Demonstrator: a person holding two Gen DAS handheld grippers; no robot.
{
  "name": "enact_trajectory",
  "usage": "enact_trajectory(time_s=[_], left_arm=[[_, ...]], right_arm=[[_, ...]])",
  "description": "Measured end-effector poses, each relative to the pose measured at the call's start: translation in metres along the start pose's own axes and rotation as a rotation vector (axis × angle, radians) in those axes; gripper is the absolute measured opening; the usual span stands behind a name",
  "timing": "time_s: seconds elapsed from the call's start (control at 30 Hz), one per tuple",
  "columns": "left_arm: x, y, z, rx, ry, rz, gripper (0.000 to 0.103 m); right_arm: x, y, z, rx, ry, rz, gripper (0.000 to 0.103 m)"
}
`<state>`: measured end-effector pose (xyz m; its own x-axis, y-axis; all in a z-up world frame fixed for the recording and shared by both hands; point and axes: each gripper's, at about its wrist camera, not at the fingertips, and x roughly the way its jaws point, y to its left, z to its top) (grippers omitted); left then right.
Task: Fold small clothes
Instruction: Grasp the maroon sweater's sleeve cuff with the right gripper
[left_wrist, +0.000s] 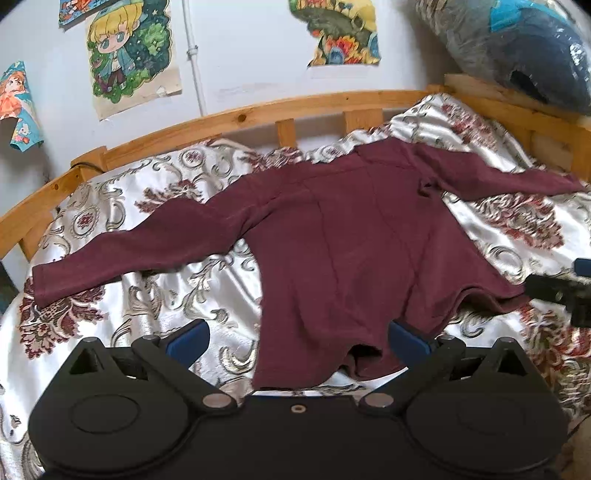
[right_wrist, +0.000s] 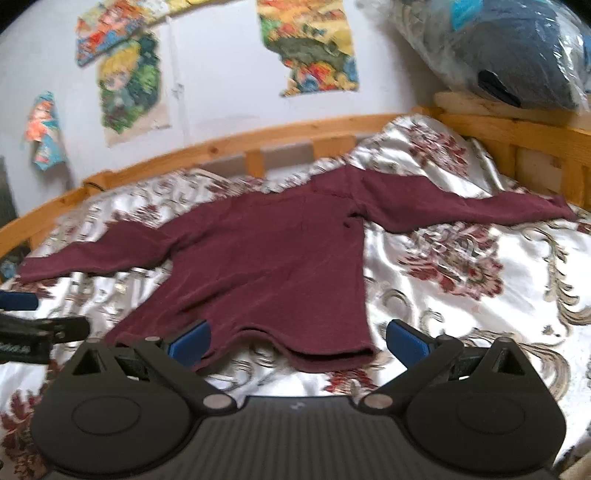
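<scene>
A small maroon long-sleeved top (left_wrist: 343, 236) lies spread flat on the bed, sleeves out to both sides, hem toward me. It also shows in the right wrist view (right_wrist: 269, 266). My left gripper (left_wrist: 299, 341) is open, its blue pads either side of the hem's left part, and the cloth lies between them. My right gripper (right_wrist: 299, 341) is open at the hem's right corner, the left pad (right_wrist: 190, 343) over the cloth. The right gripper shows at the edge of the left wrist view (left_wrist: 565, 291). The left gripper shows at the edge of the right wrist view (right_wrist: 33, 321).
The bed has a white satin cover with red and grey floral patterns (left_wrist: 155, 295). A wooden bed rail (left_wrist: 236, 122) runs along the far side and right end. A plastic-wrapped dark bundle (left_wrist: 524, 48) sits on the right rail. Posters (left_wrist: 129, 48) hang on the wall.
</scene>
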<state>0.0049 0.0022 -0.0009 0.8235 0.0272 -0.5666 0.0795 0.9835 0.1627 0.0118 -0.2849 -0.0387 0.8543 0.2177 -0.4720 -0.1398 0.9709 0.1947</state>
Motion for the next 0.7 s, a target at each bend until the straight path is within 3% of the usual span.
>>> enact_trajectory(time_s=[0.1, 0.2, 0.33, 0.43, 0.7], left_arm=[[0.012, 0.008, 0.005, -0.009, 0.047, 0.02, 0.102], [0.017, 0.011, 0.016, 0.016, 0.016, 0.083, 0.102], [0.018, 0.006, 0.04, 0.125, -0.032, 0.134, 0.102], [0.019, 0.004, 0.061, 0.154, -0.047, 0.126, 0.102], [0.05, -0.004, 0.093, 0.032, -0.015, 0.103, 0.102]], right_arm=[[0.009, -0.005, 0.011, 0.023, 0.056, -0.06, 0.103], [0.019, -0.01, 0.021, 0.007, 0.104, -0.124, 0.103], [0.027, -0.018, 0.034, -0.016, 0.094, -0.188, 0.103], [0.033, -0.026, 0.044, -0.001, 0.084, -0.196, 0.103], [0.056, -0.052, 0.072, 0.038, 0.082, -0.198, 0.103]])
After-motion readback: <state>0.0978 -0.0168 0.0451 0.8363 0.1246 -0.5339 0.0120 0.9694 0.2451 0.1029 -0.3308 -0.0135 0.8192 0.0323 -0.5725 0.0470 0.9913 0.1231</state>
